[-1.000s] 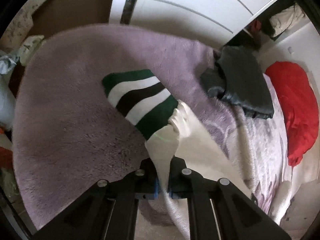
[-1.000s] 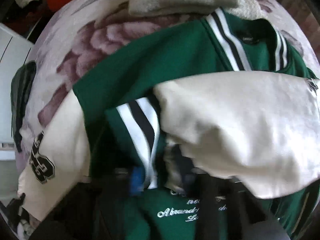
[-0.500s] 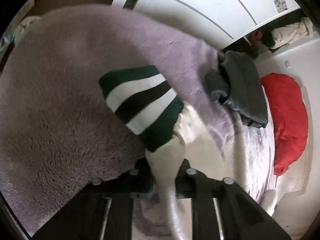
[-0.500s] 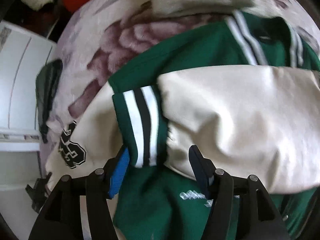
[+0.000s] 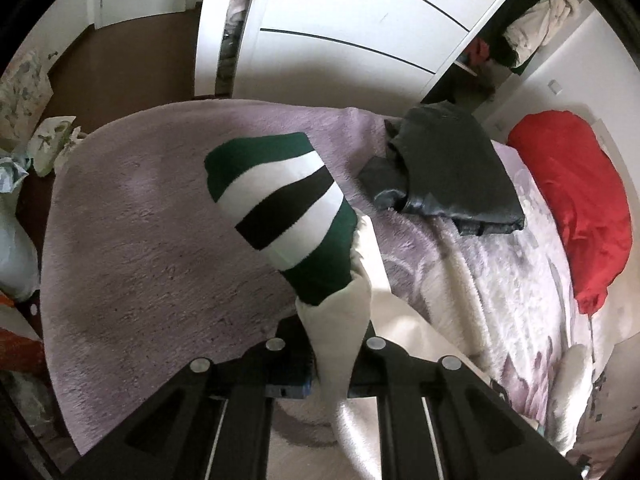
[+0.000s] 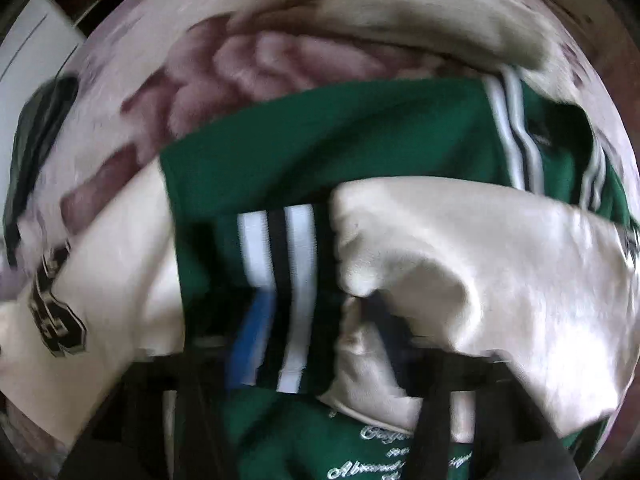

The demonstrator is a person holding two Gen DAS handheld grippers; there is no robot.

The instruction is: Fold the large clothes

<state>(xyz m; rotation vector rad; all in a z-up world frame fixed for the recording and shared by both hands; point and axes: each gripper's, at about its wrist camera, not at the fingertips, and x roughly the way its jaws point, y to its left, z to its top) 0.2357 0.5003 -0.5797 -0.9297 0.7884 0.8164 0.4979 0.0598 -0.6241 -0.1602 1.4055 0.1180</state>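
A green varsity jacket (image 6: 340, 140) with cream sleeves lies on a floral blanket. My left gripper (image 5: 330, 376) is shut on one cream sleeve (image 5: 340, 328), whose green, white and black striped cuff (image 5: 284, 212) stands above the jaws. In the blurred right wrist view, my right gripper (image 6: 312, 344) is low over the other sleeve (image 6: 480, 272), which lies folded across the jacket body. Its striped cuff (image 6: 280, 256) lies between the jaws, which stand apart. A number patch (image 6: 56, 312) shows on the left sleeve.
The bed carries a purple fluffy blanket (image 5: 152, 240), a folded dark grey garment (image 5: 444, 168) and a red garment (image 5: 580, 200). White wardrobe doors (image 5: 340, 40) stand behind the bed. Bags (image 5: 16, 184) sit on the floor at left.
My left gripper has lifted the sleeve, so more of the room shows. My right gripper let go of the cuff half a second ago and has since dropped closer to it.
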